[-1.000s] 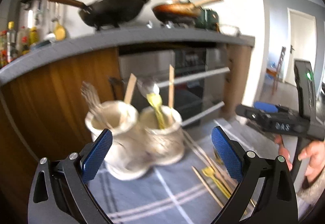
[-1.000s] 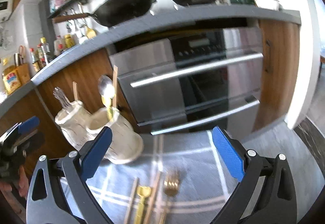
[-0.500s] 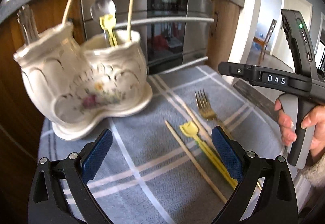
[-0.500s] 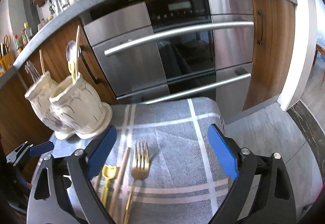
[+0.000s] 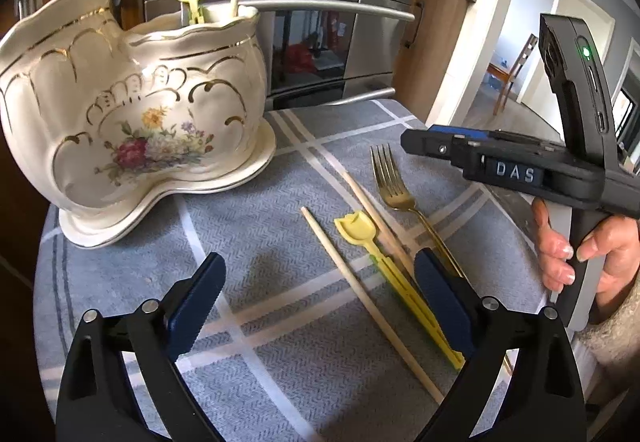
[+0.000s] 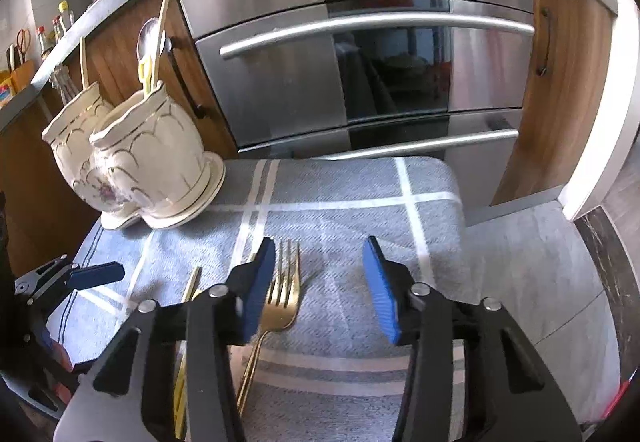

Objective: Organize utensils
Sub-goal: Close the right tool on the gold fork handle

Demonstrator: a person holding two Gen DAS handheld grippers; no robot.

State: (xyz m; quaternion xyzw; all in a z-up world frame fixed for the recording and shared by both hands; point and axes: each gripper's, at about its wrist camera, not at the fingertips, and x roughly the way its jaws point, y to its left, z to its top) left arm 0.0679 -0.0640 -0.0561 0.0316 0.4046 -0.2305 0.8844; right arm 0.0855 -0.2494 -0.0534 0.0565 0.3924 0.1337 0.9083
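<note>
A cream floral double-cup utensil holder (image 5: pixel 136 121) stands at the left of a grey checked cloth (image 5: pixel 280 322); it also shows in the right wrist view (image 6: pixel 136 161). It holds a spoon, a yellow utensil and chopsticks. On the cloth lie a gold fork (image 5: pixel 394 189), a yellow plastic utensil (image 5: pixel 372 246) and two wooden chopsticks (image 5: pixel 360 298). My left gripper (image 5: pixel 320 302) is open, low over the chopstick and yellow utensil. My right gripper (image 6: pixel 320 290) is open, just right of the fork (image 6: pixel 284 294).
A steel oven (image 6: pixel 360 61) with bar handles stands just behind the cloth-covered surface. Wooden cabinet fronts (image 6: pixel 560 81) flank it. The cloth ends at a rounded far right edge (image 6: pixel 452 177), with grey floor (image 6: pixel 540 262) beyond.
Both grippers have dropped lower and nearer to the cloth. The right gripper's jaws have narrowed and now sit beside the fork. The holder looms larger in the left view.
</note>
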